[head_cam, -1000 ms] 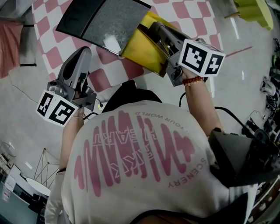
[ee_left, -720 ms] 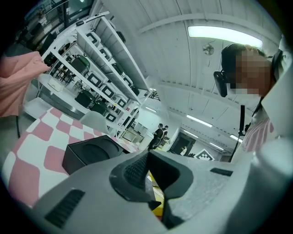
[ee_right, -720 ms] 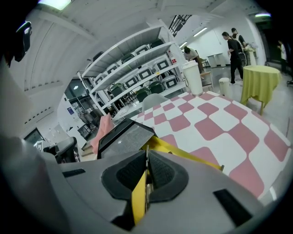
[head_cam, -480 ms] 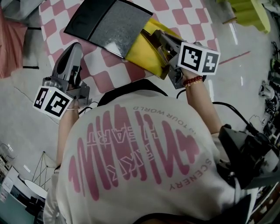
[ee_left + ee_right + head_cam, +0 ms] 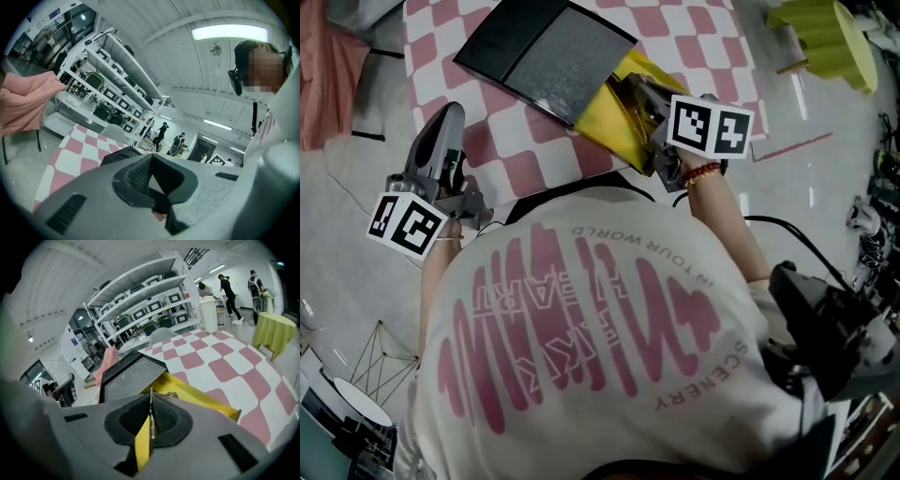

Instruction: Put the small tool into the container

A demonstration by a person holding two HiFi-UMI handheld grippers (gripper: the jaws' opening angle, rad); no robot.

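Observation:
A yellow open container (image 5: 605,122) lies on the red-and-white checked table (image 5: 675,28), against a black tray (image 5: 539,52). My right gripper (image 5: 628,89) is shut on the container's near wall. In the right gripper view the pads (image 5: 136,418) pinch the yellow wall (image 5: 143,441) together with a thin metal strip (image 5: 151,420). I cannot tell whether that strip is the small tool. A small metal piece (image 5: 171,394) shows just past the jaws inside the container (image 5: 197,397). My left gripper (image 5: 448,117) hangs at the table's left edge, tips together and empty (image 5: 151,157).
A pink cloth (image 5: 337,84) lies off the table's left side. A round table with a yellow cover (image 5: 825,28) stands at the far right. Storage shelves (image 5: 140,310), a white bin (image 5: 209,315) and standing people fill the background. My own torso hides the table's near edge.
The head view has shifted. The left gripper now sits a little further left and up beside the table. The right gripper keeps its hold on the yellow container.

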